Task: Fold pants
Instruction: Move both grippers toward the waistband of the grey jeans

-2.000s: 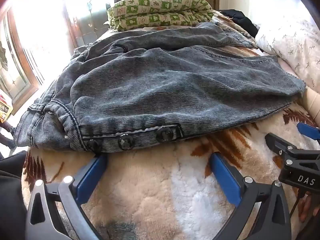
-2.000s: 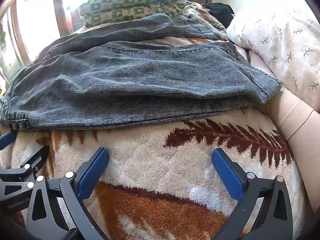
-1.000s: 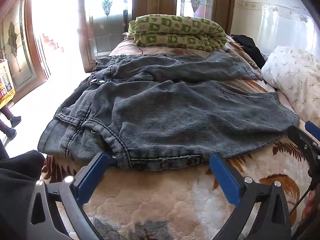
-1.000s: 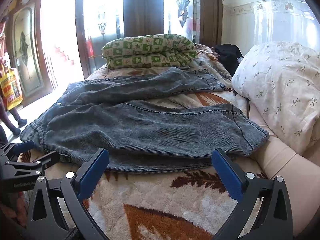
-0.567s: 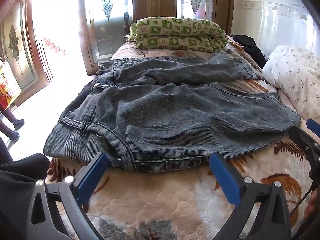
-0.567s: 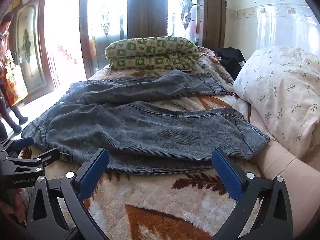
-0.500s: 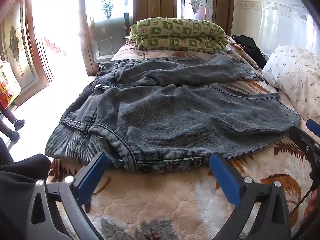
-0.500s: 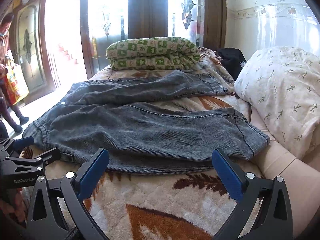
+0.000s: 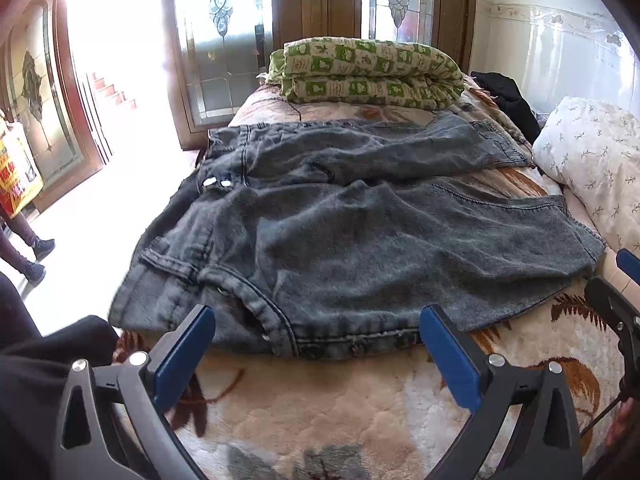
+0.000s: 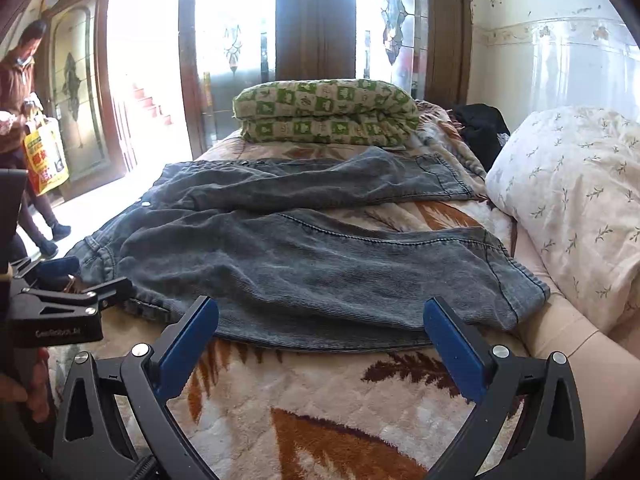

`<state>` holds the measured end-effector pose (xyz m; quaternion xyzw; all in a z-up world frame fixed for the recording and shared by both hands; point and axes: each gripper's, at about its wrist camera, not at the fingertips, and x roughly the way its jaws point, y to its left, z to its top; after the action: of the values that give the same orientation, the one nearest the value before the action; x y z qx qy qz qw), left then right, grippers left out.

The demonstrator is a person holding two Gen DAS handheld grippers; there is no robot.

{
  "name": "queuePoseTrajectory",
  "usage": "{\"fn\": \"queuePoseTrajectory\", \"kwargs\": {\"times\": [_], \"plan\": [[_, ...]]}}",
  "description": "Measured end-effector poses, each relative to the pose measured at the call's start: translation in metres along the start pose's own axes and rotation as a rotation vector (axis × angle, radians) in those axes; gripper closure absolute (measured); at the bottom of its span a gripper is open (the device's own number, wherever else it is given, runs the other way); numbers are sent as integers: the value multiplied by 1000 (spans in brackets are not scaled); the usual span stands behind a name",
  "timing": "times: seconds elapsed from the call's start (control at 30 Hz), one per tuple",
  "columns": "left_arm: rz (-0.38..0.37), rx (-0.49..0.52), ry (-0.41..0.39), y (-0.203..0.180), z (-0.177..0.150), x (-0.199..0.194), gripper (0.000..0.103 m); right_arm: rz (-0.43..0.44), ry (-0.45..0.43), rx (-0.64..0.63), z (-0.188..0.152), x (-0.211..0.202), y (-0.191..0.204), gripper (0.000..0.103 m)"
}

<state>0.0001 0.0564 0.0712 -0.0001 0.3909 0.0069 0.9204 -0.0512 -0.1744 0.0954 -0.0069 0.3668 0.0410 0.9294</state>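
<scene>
Grey washed denim pants [image 9: 360,232] lie spread across a fleece blanket on a bed, waistband to the left, both legs reaching right; they also fill the middle of the right wrist view [image 10: 320,256]. The buttoned waistband edge [image 9: 352,346] lies nearest me. My left gripper [image 9: 316,340] hovers open just short of that edge, holding nothing. Further right, my right gripper [image 10: 320,332] is open above the blanket, in front of the near leg's lower edge. The near leg's hem [image 10: 520,288] ends close to a pillow.
A folded green-checked quilt [image 9: 368,72] sits at the bed's far end. A floral pillow [image 10: 572,200] and a dark garment [image 10: 480,128] lie to the right. The leaf-patterned blanket [image 10: 320,420] covers the bed. A person with a yellow bag [image 10: 36,152] stands by glass doors at left.
Both grippers have drawn back and risen from the pants over two seconds, so more of the bed and room shows. The pants have not moved. Both stay open.
</scene>
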Motion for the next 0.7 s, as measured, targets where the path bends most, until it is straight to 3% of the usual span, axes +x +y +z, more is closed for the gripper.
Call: {"fn": "queuePoseTrajectory", "kwargs": {"times": [0.3, 0.7], "plan": [[26, 35, -10, 12, 23, 1, 0, 65, 25, 7, 25, 2, -4, 0], [34, 38, -30, 18, 49, 9, 0, 84, -2, -22, 54, 21, 1, 0]]}}
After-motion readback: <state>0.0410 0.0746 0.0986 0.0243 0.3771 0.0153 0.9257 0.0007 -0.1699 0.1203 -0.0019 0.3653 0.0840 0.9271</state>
